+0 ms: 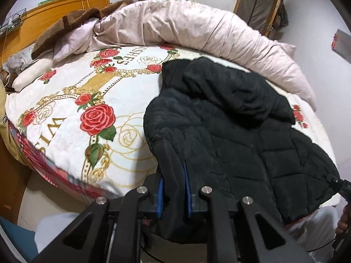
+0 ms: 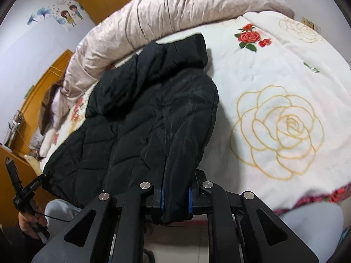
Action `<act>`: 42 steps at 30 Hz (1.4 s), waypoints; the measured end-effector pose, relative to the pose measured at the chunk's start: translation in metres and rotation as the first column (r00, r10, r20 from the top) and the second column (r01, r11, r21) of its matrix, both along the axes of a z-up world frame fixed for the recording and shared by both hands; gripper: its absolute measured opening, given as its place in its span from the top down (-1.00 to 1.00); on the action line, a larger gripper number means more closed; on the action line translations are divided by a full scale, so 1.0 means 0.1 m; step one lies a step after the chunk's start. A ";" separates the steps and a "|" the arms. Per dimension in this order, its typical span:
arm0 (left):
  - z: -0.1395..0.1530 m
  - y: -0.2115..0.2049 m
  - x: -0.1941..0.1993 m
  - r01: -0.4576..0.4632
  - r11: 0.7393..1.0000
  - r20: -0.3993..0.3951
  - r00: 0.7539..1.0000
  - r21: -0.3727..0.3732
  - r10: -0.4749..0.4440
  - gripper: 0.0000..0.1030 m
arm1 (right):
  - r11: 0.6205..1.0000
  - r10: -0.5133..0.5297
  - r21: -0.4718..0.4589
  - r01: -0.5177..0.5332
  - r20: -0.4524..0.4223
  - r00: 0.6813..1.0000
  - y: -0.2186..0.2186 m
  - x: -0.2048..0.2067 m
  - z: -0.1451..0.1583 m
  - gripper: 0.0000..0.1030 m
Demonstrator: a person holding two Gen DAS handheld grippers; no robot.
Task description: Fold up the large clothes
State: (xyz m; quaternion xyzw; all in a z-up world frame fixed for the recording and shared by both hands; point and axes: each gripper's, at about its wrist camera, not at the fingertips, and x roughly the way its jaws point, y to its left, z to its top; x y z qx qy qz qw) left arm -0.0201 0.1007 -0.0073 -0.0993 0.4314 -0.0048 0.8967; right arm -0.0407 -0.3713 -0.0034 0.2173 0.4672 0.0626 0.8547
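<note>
Both claws clamped on jacket hem, near bed edge.
Your left gripper and right gripper hold it; long axis runs away, toward quilt.

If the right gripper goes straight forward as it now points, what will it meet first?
The black jacket: the right gripper already grips its edge, and the padded body and hood lie directly ahead; the pink quilt probably comes after.

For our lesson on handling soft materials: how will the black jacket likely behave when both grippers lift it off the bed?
The jacket is quilted and puffy, so probably floppy but bulky, sagging between the left gripper and right gripper. Its shell looks smooth with a slight sheen, so it may slip in the grip. It likely feels light for its size.
</note>
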 end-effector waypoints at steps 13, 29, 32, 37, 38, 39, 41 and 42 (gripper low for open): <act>0.16 0.07 -0.28 -0.006 0.998 0.040 0.999 -0.059 0.008 0.68 | 1.000 -0.023 0.011 0.022 0.065 0.998 -0.05 -0.13 0.27 0.73; 0.71 0.27 0.60 -0.053 0.987 0.152 0.985 -0.152 0.076 0.68 | 1.000 -0.029 -0.004 0.030 0.185 0.982 -0.04 0.89 0.91 0.73; 0.75 0.27 0.92 -0.061 0.987 0.159 0.984 -0.149 0.085 0.68 | 0.999 -0.024 -0.026 0.030 0.187 0.982 -0.02 1.22 0.94 0.73; 0.74 0.24 1.45 -0.063 0.990 0.157 0.984 -0.128 0.083 0.68 | 0.998 -0.030 -0.046 0.038 0.163 0.986 -0.04 1.74 0.88 0.72; 0.73 0.23 1.55 -0.063 0.990 0.153 0.985 -0.124 0.082 0.68 | 0.998 -0.034 -0.050 0.042 0.153 0.988 -0.05 1.88 0.84 0.73; 0.71 0.21 1.68 -0.064 0.991 0.147 0.986 -0.118 0.082 0.68 | 0.998 -0.037 -0.052 0.045 0.146 0.989 -0.05 1.97 0.82 0.72; 0.65 0.20 1.89 -0.068 0.992 0.134 0.988 -0.107 0.082 0.68 | 0.996 -0.051 -0.065 0.059 0.118 0.992 -0.05 2.21 0.75 0.72; 0.61 0.20 2.00 -0.071 0.992 0.122 0.989 -0.105 0.083 0.68 | 0.996 -0.054 -0.068 0.062 0.104 0.993 -0.03 2.35 0.70 0.72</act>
